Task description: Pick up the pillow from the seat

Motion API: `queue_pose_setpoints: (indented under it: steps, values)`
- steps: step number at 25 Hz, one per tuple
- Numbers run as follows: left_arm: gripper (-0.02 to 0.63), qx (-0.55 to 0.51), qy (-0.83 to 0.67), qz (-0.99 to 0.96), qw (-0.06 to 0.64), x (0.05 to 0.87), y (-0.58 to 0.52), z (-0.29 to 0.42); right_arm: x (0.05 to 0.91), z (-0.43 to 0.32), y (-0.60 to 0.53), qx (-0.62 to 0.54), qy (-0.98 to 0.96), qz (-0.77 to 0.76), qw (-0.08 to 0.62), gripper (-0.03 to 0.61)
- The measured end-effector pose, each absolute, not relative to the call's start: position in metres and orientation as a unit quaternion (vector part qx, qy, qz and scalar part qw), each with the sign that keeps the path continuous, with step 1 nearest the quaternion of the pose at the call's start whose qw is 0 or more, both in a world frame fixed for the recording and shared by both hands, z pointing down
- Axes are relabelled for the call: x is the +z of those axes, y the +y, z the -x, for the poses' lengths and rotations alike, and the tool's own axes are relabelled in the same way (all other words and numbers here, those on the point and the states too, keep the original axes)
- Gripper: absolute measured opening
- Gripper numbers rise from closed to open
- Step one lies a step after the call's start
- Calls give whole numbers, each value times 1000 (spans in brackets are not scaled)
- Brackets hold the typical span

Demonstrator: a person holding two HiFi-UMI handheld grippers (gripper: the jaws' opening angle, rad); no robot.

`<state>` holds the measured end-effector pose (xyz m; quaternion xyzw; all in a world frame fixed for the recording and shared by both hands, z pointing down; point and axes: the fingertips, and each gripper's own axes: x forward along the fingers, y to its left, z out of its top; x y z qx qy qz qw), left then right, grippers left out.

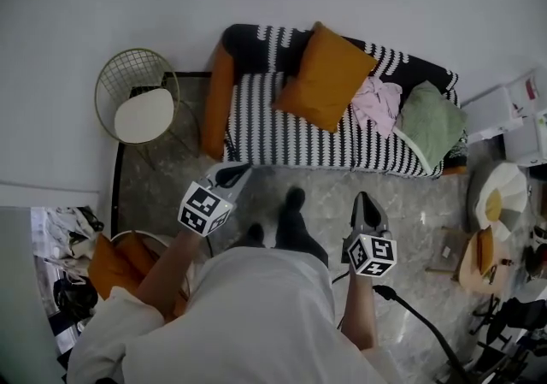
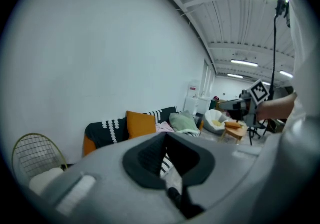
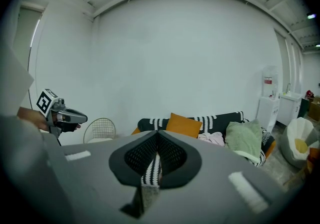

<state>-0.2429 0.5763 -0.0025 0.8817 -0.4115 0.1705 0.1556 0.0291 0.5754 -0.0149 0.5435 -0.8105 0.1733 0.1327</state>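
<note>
- Both the left claw (image 1: 232,173) and the right claw (image 1: 366,203) are pressed together in the head view, short of the sofa (image 1: 282,138); the orange pillow (image 1: 325,76) leans against its backrest.
- Left gripper view: jaws together, nothing held, pillow well ahead.
- Right gripper view: likewise; reach, grasp and lift all remain.

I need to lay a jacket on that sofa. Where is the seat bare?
The left part of the black-and-white striped seat is bare, between the orange armrest and the square orange pillow. The right half is crowded: a crumpled pink cloth and a green cushion cover it. The grey stone floor before the sofa is also bare.
</note>
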Motion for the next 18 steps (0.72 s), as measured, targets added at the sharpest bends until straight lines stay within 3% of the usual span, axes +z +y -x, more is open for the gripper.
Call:
queue_pose_setpoints:
  steps: [18]
  values:
    - [0, 183, -436, -868, 152, -1, 431, 164, 5, -90, 400, 183, -840, -492, 140, 6]
